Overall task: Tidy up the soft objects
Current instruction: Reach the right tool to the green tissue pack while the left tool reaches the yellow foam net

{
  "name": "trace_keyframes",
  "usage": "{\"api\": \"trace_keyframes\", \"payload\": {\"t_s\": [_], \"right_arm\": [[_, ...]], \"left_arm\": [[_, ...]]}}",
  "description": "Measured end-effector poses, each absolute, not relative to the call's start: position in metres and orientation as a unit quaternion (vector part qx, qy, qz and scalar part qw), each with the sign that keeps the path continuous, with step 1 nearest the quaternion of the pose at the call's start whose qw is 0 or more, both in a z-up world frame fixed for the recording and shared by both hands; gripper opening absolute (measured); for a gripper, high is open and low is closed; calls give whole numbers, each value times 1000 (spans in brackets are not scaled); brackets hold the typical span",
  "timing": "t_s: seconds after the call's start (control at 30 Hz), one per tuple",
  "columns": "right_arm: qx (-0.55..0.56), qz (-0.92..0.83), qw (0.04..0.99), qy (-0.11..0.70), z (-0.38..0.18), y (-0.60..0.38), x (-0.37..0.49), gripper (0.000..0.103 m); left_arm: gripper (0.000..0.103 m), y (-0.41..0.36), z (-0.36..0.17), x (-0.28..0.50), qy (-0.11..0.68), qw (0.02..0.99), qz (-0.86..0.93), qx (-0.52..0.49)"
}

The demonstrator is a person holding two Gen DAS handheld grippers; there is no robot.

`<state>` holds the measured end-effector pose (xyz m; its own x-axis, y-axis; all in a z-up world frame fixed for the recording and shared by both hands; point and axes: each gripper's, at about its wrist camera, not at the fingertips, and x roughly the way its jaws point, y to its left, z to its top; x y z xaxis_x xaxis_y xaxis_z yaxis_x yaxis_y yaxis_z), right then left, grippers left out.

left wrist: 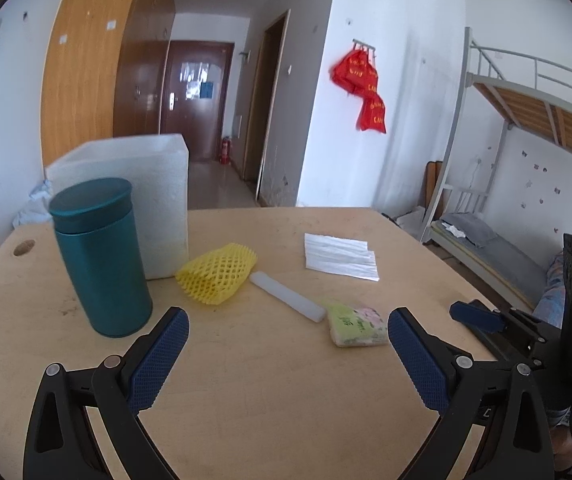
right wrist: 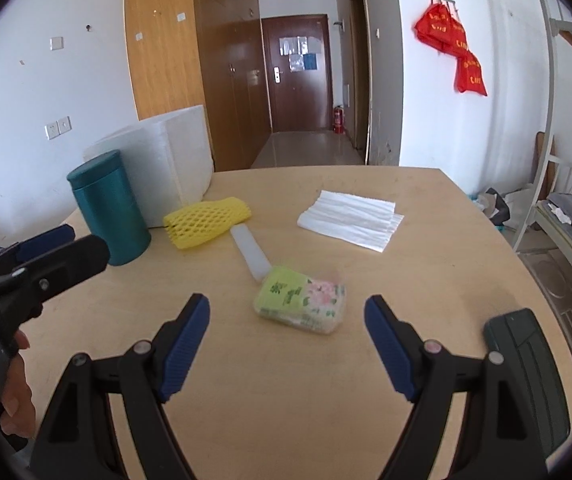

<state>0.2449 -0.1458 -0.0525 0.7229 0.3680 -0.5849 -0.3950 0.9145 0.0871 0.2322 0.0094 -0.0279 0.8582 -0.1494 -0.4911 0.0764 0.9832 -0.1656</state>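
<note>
Lying just ahead of the right gripper [right wrist: 286, 336], whose wide-open fingers hold nothing, the tissue pack [right wrist: 301, 304] runs crosswise; the left gripper [left wrist: 288, 354], equally open and empty, sits farther off.

- The printing on the tissue pack [right wrist: 301, 304], just ahead of the right gripper [right wrist: 287, 326], is too blurred to read.
- A dark object [right wrist: 526, 372] beside its right finger, possibly a remote.
</note>
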Motion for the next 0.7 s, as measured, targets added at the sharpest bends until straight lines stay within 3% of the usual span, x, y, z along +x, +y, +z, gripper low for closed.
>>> {"api": "trace_keyframes", "payload": {"t_s": [0.57,0.7], "right_arm": [[-40,203,908,365,-74,-123,306,83],[-38,198,903,378,-79,-123,316,83]], "left_arm": [[98,28,-57,317,347,931,-57,-95],[92,34,-67,332,370,922,-58,-103]]}}
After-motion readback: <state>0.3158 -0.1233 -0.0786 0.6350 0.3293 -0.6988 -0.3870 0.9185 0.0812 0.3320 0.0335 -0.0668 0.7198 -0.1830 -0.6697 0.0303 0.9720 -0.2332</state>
